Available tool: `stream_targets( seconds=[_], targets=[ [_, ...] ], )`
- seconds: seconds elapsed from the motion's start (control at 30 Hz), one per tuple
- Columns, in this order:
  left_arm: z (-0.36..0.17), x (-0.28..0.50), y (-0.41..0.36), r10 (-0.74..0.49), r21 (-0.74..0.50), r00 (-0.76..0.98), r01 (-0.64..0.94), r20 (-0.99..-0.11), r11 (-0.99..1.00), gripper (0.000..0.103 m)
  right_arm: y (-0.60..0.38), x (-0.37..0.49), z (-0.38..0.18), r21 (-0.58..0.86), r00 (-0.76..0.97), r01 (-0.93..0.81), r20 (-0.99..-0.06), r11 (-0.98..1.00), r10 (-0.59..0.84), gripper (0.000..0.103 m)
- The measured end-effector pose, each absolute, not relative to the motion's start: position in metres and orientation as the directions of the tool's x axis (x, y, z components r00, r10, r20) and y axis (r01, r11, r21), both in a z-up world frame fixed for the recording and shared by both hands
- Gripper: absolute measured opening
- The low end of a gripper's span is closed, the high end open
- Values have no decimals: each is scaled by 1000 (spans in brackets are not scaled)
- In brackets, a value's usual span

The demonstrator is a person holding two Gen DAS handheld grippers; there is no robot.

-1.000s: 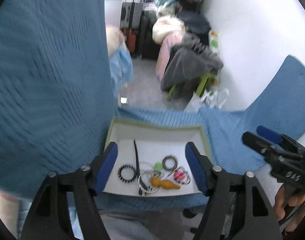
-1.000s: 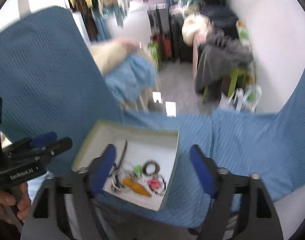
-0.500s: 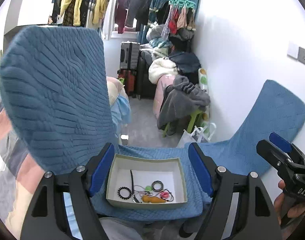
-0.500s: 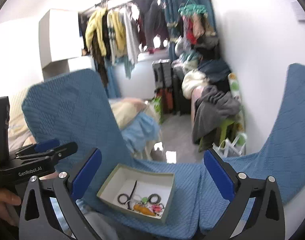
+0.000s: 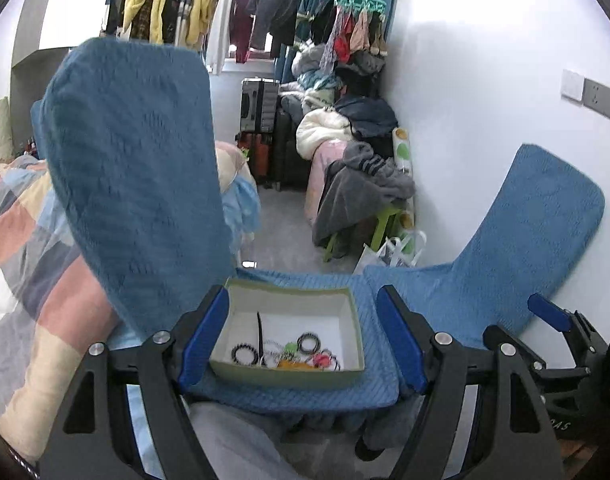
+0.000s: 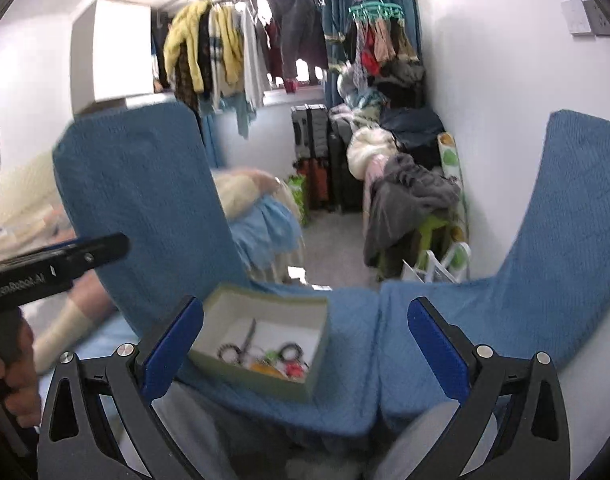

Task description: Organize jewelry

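Holding 2 black hair ties (image 5: pixel 243 353): 1 box (image 5: pixel 283 376).

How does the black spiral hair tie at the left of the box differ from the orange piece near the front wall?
The black spiral hair tie is a dark open ring; the orange piece is solid and elongated. The tie lies apart, left of the others; the orange piece sits among them. Both rest inside the box.

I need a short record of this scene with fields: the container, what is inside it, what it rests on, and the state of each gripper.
container: open box, pale green outside, white inside
contents: black hair ties, a thin black stick, an orange piece, a pink piece, tangled at the near side
support: blue cloth
left gripper: open, holds nothing
right gripper: open wide, holds nothing
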State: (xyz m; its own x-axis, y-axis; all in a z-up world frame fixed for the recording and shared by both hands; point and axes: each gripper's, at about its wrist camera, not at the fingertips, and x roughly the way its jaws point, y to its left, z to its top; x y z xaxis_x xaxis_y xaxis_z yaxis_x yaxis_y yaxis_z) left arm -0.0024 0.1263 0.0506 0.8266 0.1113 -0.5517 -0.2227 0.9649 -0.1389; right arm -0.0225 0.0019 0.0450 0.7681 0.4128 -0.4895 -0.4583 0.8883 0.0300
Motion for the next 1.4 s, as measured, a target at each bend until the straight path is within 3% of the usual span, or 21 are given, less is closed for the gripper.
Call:
stream_targets(
  seconds=[0.17, 0.6, 0.97, 1.4],
  targets=[
    [23, -9, 125, 118, -128, 784, -244, -609, 961, 76, 0, -30, 22, 39, 745, -450, -535, 892, 399, 103],
    [-6, -19, 126, 122, -109, 740, -256, -662, 960, 76, -7, -40, -16, 81, 726, -380, -592, 922, 351, 103],
    [-11, -16, 122, 101, -113, 730, -237, -676, 965, 77, -10, -42, -17, 77, 734, -363, -591, 929, 336, 103],
    [-11, -15, 124, 99, -120, 717, -248, -690, 961, 83, -14, -42, -13, 69, 753, -347, -573, 935, 322, 103]
  ],
)
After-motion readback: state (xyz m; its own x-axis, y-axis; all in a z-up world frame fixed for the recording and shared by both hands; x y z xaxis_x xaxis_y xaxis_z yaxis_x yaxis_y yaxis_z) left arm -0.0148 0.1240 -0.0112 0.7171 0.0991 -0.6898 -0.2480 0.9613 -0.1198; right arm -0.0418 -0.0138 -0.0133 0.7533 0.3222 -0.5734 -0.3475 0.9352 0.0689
